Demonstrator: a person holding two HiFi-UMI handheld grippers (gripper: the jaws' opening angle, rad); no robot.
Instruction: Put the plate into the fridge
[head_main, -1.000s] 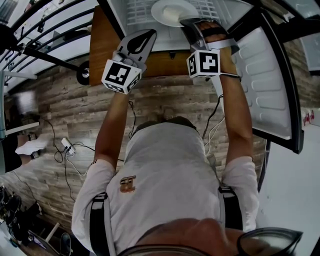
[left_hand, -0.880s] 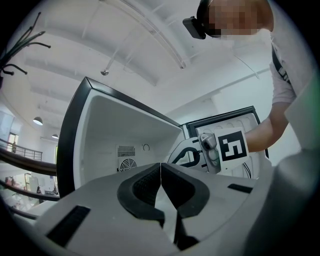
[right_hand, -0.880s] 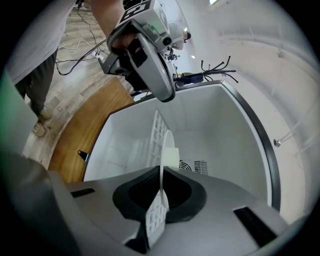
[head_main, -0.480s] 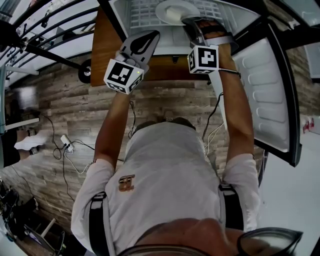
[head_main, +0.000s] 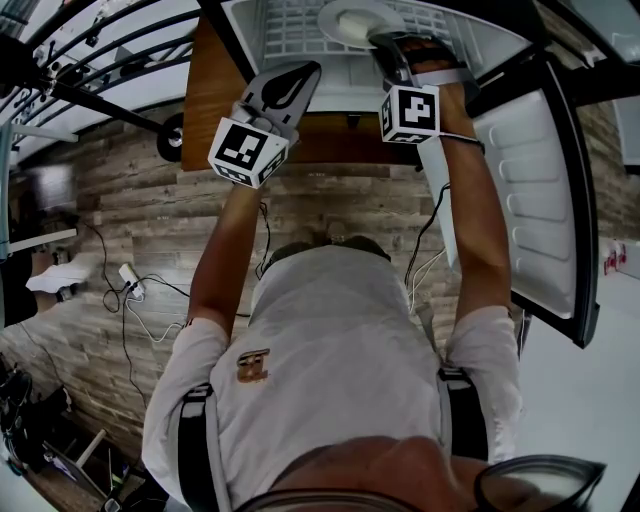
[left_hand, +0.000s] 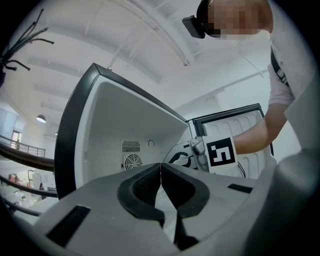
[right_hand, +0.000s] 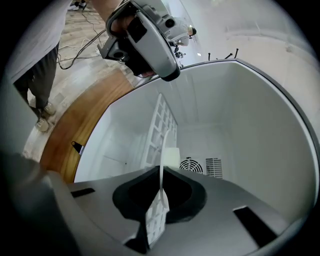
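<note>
A white plate (head_main: 352, 20) hangs level over the white wire shelf (head_main: 285, 22) inside the open fridge (head_main: 250, 40). My right gripper (head_main: 386, 40) is shut on the plate's near rim. In the right gripper view the plate (right_hand: 162, 145) shows edge-on as a thin white line pinched between the pads, with the wire shelf (right_hand: 159, 127) and the back wall's fan vent (right_hand: 190, 165) behind it. My left gripper (head_main: 293, 74) sits at the fridge's front left edge, shut with nothing in it. Its jaws (left_hand: 160, 168) meet in the left gripper view.
The fridge door (head_main: 540, 190) stands swung open on the right. A wooden cabinet side (head_main: 205, 95) lies left of the fridge. Cables and a power strip (head_main: 128, 285) trail on the plank floor. A railing (head_main: 90, 60) runs at the upper left.
My right gripper has carried the plate a little deeper into the fridge, up in the head view. The left gripper has hardly moved.
</note>
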